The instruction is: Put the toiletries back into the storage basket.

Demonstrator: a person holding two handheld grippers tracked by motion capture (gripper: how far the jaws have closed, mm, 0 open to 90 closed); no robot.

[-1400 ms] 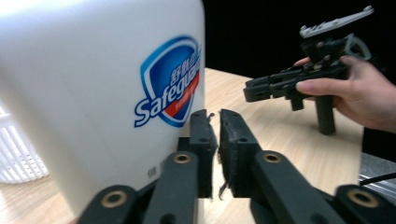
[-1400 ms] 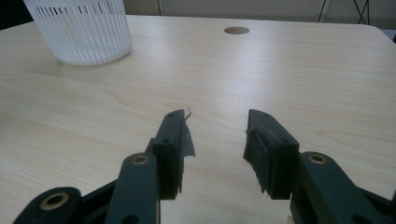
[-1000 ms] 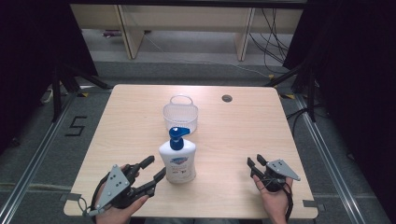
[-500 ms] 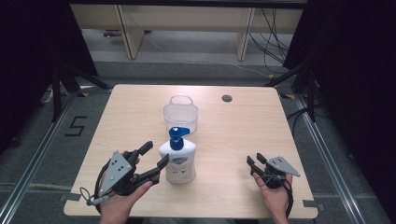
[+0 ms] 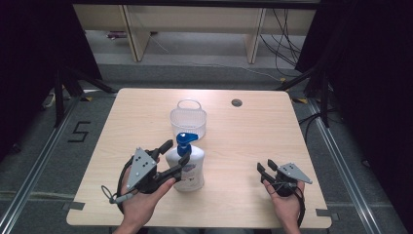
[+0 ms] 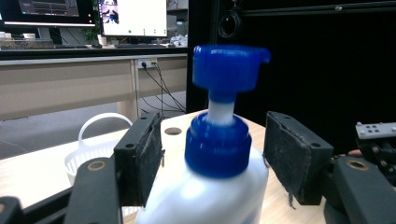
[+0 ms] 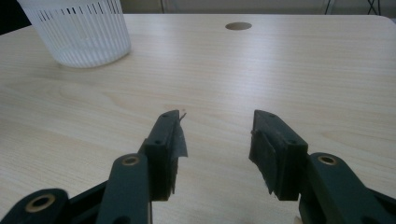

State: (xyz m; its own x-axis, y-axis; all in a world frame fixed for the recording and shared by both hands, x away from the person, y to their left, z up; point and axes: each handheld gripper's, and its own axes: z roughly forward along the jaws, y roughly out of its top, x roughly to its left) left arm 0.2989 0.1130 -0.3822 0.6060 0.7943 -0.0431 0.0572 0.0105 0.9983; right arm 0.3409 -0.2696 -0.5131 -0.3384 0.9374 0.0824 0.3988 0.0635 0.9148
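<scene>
At the left of the high view, the left gripper [image 5: 174, 155] is held in a hand [image 5: 141, 202] near the front edge of the table [image 5: 272, 126], with its jaws set on either side of a soap bottle [image 5: 187, 168]. In the left gripper view the same gripper [image 6: 212, 154] is seen with its pads [image 6: 149, 154] standing apart from the blue collar [image 6: 217, 147] of the bottle [image 6: 205, 196]; a gap is visible on both sides, so the fingers are released and nothing is clamped, although the bottle stands between them. The jaws have just been closing a little after having been opened wider. The bottle is placed upright on the table, slightly left of the middle and near the front, and is topped by a blue pump [image 5: 185, 141]. Just behind it, a small white basket [image 5: 188, 119] with a handle is set on the wood, close to the bottle; whether they touch cannot be told. Farther back and to the right, a round hole [image 5: 236, 103] is cut into the tabletop. At the right, the right gripper [image 5: 265, 169] is held in the other hand [image 5: 287, 204], well apart from the bottle. In the right gripper view its jaws [image 7: 217, 140] are seen spread over bare wood, released, with nothing between them.
</scene>
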